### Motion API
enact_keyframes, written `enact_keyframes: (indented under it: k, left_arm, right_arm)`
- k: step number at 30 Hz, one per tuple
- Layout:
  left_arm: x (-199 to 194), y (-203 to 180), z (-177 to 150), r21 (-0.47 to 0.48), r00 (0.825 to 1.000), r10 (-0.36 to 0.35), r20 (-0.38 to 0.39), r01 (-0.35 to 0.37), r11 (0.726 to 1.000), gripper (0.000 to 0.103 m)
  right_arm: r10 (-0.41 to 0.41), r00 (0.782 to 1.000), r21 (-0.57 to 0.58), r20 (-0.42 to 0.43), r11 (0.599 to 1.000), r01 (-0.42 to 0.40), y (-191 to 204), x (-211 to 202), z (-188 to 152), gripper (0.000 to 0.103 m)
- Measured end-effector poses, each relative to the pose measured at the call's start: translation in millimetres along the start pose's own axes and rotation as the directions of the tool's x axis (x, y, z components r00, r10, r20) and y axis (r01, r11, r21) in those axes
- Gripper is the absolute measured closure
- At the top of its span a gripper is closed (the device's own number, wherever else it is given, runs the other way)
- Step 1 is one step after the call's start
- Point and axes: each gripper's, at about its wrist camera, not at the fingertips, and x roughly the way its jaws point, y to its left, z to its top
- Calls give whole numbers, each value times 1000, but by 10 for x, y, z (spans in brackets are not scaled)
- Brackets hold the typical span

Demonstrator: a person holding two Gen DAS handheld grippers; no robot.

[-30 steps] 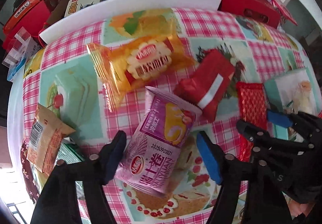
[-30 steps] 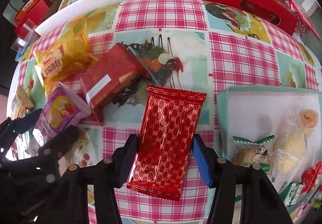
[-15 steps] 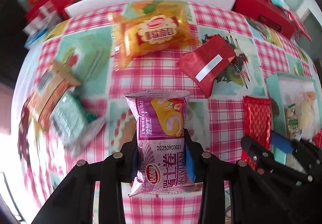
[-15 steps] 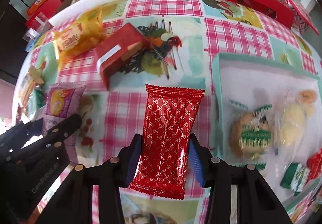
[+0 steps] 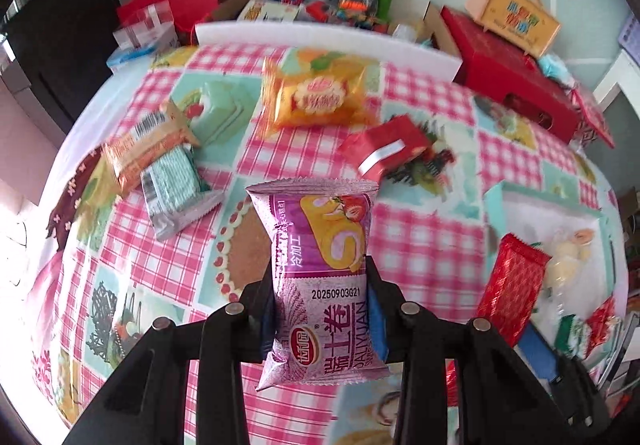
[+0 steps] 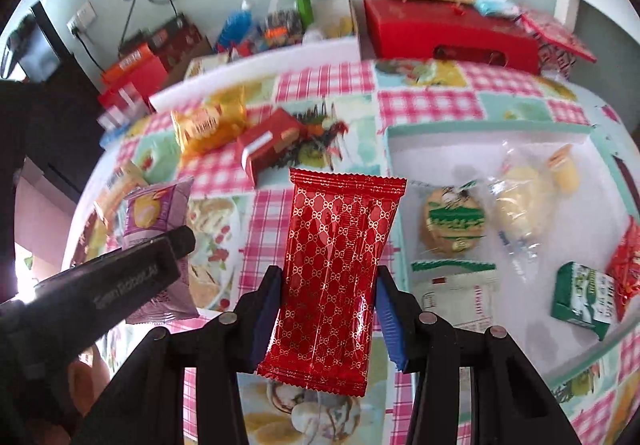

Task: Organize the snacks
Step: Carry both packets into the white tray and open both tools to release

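Both tools grip packets: left point(image 5: 320, 301) purple point(image 5: 320, 269), right point(image 6: 326, 309) red point(image 6: 336, 273); only right view shows tray point(image 6: 480, 129) contents.

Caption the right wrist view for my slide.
Right gripper grips a red patterned snack packet above the checkered tablecloth, beside a white tray of sorted snacks.

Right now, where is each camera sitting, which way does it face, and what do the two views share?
Left wrist: rides the left tongs, looking forward and down over the checkered table; its black fingers clamp the purple snack pack.
Right wrist: rides the right tongs, facing the white tray; they clamp the red snack pack.
Shared: both packs, tray, orange pack, each other's tongs.
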Motion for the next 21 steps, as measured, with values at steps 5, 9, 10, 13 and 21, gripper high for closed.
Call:
enact_keyframes:
  k: [5, 9, 10, 13, 21]
  left_arm:
    - [-177, -239, 98, 13, 997, -61, 38, 60, 998, 64]
    - [-245, -469, 228, 42, 994, -85, 63, 82, 996, 64]
    - [-254, -529, 245, 48, 994, -91, 64, 88, 995, 64]
    - [-227, -695, 347, 66, 991, -112, 66, 108, 992, 64]
    - [-145, -1142, 455, 160, 983, -167, 71, 154, 975, 64]
  right_arm:
    - [-7, 998, 1, 65, 1000, 7, -88, -180, 121, 54]
    - [-20, 995, 33, 98, 999, 17, -287, -304, 225, 54]
    - [-23, 994, 44, 106, 999, 18, -343, -337, 246, 54]
    - [-46, 990, 85, 133, 996, 35, -542, -452, 291, 54]
    - [-131, 973, 222, 193, 971, 87, -1194, -692, 369, 54]
